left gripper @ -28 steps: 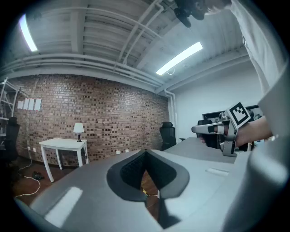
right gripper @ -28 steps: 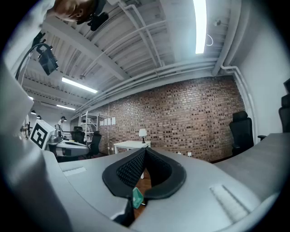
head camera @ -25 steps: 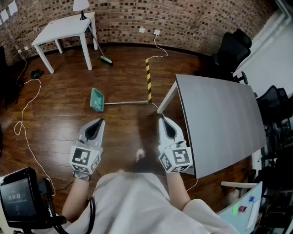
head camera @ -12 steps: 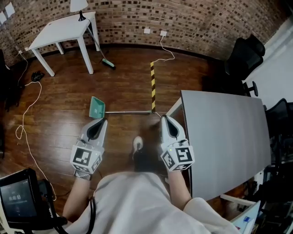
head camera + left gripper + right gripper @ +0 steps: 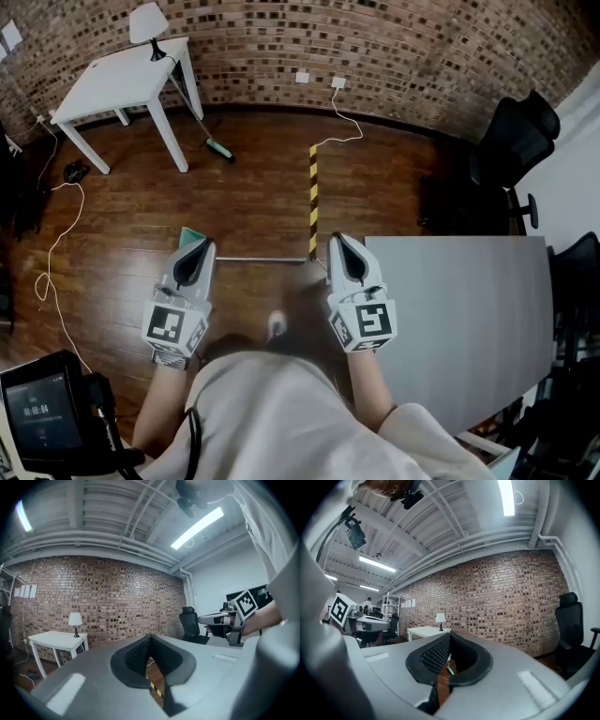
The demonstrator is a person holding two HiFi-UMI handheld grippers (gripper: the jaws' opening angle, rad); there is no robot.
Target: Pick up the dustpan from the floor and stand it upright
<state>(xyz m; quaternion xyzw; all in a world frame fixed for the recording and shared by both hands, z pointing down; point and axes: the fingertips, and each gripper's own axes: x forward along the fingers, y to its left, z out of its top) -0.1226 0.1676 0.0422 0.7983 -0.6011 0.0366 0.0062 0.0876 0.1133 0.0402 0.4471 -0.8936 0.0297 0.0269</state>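
Found the dustpan (image 5: 190,236) lying flat on the wooden floor (image 5: 253,187), not yet lifted. Noted its green pan partly covered in the head view by the tip of the left gripper (image 5: 200,247), with the thin handle (image 5: 267,259) running across the floor toward the right gripper (image 5: 338,243). Saw neither gripper touching it.

Recorded both grippers held level, side by side, well above the floor. Checked the left gripper view: fingers (image 5: 140,651) pressed together at the tips, nothing between them. Checked the right gripper view: fingers (image 5: 437,654) likewise pressed together, holding nothing.

Noted a yellow-and-black tape strip (image 5: 313,197) on the floor beyond the handle's far end. Logged a grey counter (image 5: 459,319) just beside the right gripper. Observed a white table (image 5: 122,75) near the brick wall (image 5: 394,47), carrying a small lamp (image 5: 147,23), with a broom (image 5: 202,122) leaning against it, green head on the floor. Logged a black office chair (image 5: 516,141) at the right and loose cables (image 5: 56,234) trailing over the floor at the left.
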